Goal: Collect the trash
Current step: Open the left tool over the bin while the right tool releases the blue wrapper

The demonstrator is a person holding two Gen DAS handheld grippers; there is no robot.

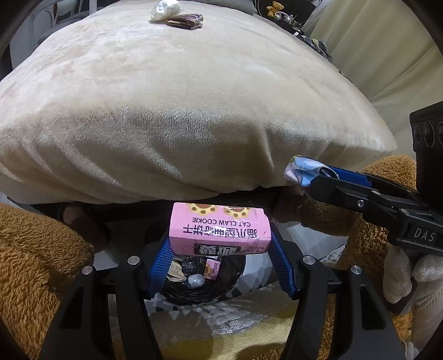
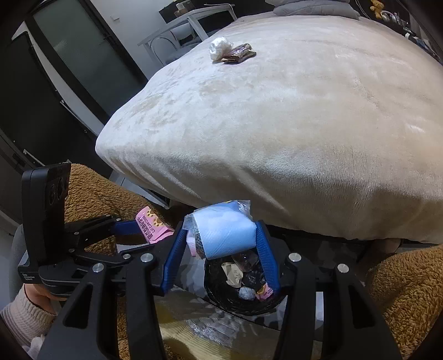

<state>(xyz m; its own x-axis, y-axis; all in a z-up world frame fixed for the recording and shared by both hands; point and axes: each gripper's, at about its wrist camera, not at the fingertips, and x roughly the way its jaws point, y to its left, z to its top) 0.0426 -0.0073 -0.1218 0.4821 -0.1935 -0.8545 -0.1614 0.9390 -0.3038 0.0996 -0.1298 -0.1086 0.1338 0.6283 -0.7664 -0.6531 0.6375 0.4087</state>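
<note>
The left tongs (image 1: 220, 249) are clamping a pink rectangular cardboard cookie box (image 1: 218, 231) directly over the round black-lined trash bin (image 1: 235, 282) at six o'clock. The right tongs (image 2: 218, 243) are gripping a crumpled light-blue plastic packet (image 2: 225, 234) above the bin's nine o'clock rim. Risk: the packet is sitting off-centre, so releasing it could drop it outside the bin. A crumpled white wrapper (image 1: 165, 9) and brown wrapper (image 1: 185, 21) are lying on the cream plush bed (image 1: 193, 110) at twelve o'clock.

Home bedroom, plush cream bed (image 2: 304, 133), grey pillow (image 2: 313, 8) at its far end, teddy bear (image 2: 377, 6) beyond, dark wardrobe (image 2: 41, 97) left of it
</note>
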